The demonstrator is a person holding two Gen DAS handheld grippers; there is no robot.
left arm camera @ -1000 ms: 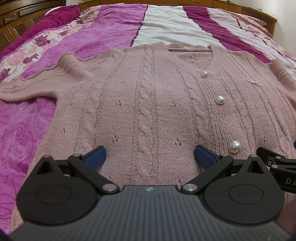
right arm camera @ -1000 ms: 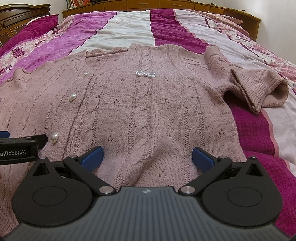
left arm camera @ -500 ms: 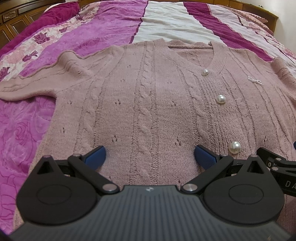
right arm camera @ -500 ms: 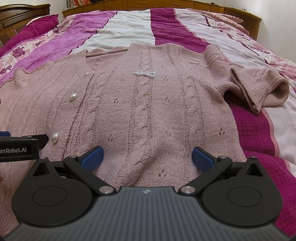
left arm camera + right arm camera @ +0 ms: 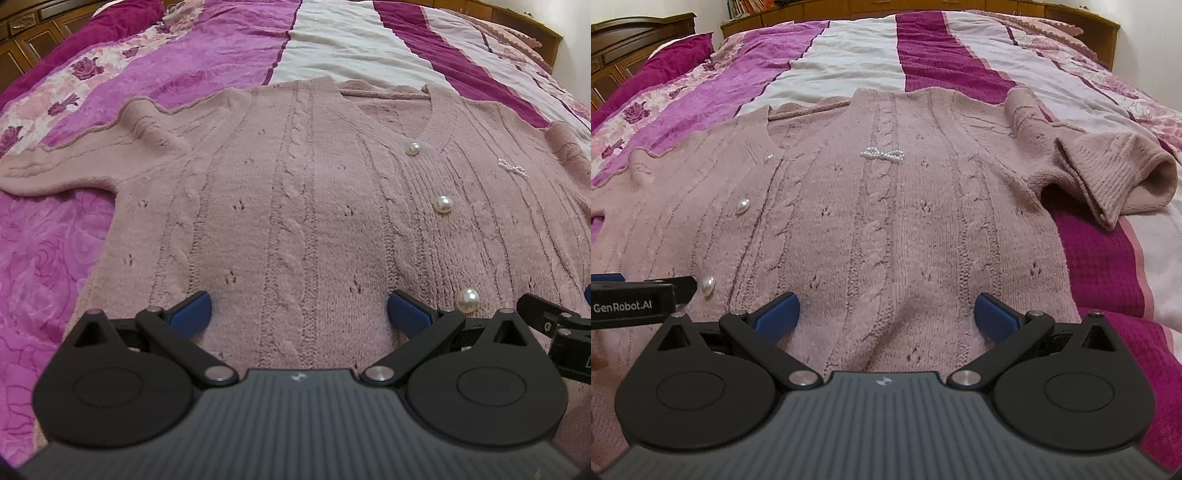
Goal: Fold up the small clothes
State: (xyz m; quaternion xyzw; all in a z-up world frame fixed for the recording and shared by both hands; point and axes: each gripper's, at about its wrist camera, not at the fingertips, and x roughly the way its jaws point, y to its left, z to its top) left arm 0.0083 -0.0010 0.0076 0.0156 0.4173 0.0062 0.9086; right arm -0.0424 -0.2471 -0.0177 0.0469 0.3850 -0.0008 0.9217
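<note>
Pink knit cardigan (image 5: 295,206) flat on striped bedspread (image 5: 849,66), left gripper (image 5: 298,309) and right gripper (image 5: 884,312) fingers spread wide, holding nothing

Both fisheye cameras are sitting low, just above the hem end of the dusty-pink cable-knit cardigan (image 5: 295,206), and are looking forward along their fingers up the magenta-and-white striped bedspread (image 5: 849,51) toward the wooden headboard (image 5: 923,5); the left wrist view is facing the cardigan's left half, the right wrist view its right half; both are sharing the row of round pearl buttons (image 5: 442,204) and the small beaded bow brooch (image 5: 882,154).
</note>
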